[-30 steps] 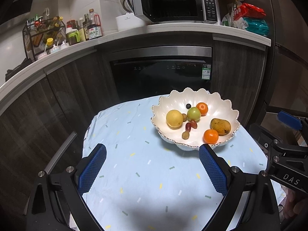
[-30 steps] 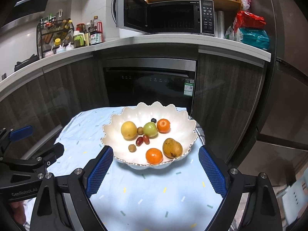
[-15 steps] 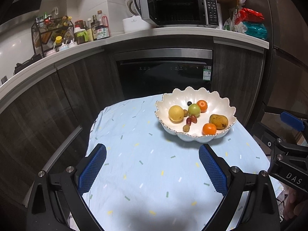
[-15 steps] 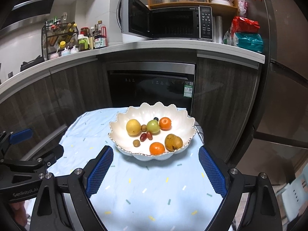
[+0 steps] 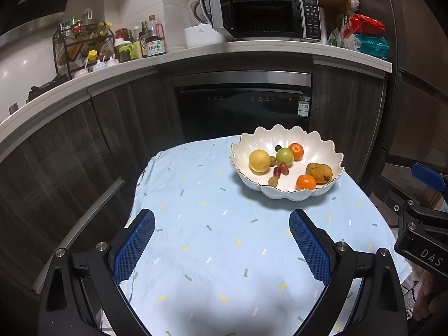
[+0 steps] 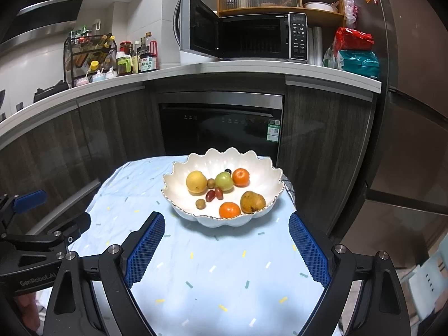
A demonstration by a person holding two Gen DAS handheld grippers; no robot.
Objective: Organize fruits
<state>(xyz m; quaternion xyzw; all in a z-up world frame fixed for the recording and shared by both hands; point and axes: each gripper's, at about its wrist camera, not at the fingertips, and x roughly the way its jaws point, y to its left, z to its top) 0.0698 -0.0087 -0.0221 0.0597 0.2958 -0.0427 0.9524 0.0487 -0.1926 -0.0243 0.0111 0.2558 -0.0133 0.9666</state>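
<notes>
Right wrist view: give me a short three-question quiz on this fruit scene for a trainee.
1. True or false: the right claw is shut on a fruit.
2. How many oranges lie in the white bowl?
3. Which lies nearest the bowl's front rim? A) the yellow round fruit B) the front orange C) the green apple

Key:
1. False: its jaws stand wide apart over the blue tablecloth, with nothing between them.
2. Two: one at the front, one at the back beside the green apple.
3. B.
</notes>
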